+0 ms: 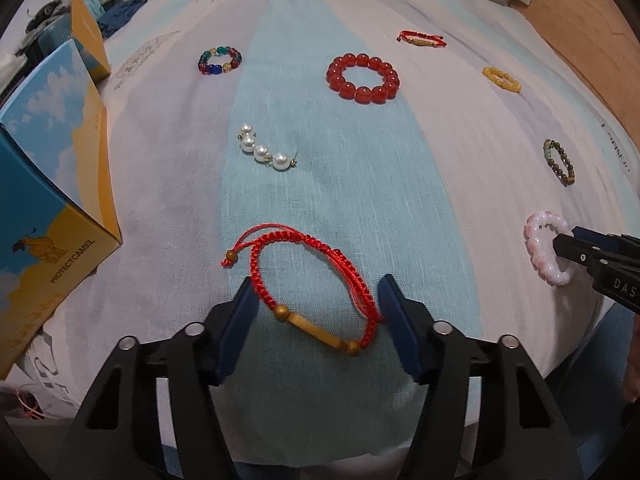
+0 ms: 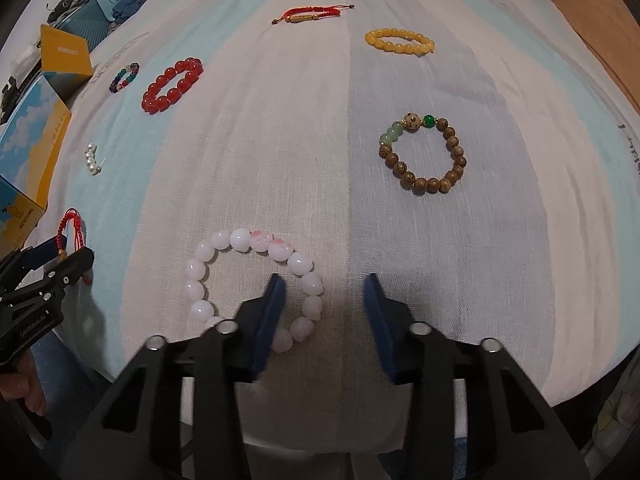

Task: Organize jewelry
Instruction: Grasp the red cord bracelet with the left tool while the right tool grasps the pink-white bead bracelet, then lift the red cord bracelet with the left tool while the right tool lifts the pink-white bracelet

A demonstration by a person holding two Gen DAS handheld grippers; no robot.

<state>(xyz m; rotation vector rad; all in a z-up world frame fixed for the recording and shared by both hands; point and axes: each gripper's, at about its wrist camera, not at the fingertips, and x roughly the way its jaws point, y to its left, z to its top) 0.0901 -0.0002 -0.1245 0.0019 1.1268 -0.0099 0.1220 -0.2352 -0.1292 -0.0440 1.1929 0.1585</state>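
jewelry lies scattered over a striped cloth, none of it yet gathered, by the look of things. the blue-and-yellow box at the left edge stands apart from every piece; whether it is the destination cannot be told.

left gripper: jaws wide, straddling the red cord bracelet with its wooden tube bead, one finger to each side. the right-hand pad appears to touch the cord; nothing is clamped.

right gripper: jaws wide. its left finger sits inside the ring of the pink-white bead bracelet, its right finger outside, so one side of the ring lies between them. not closed on it.

remaining pieces, all lying flat and well apart:
- large red bead bracelet
- multicolour bead bracelet
- pearl string
- second red cord bracelet
- yellow bead bracelet
- brown wooden bracelet with green beads

assessment: task at or near its start. both grippers are placed for a first pick; closing, lifting and sorting are all still outstanding for every item seen.
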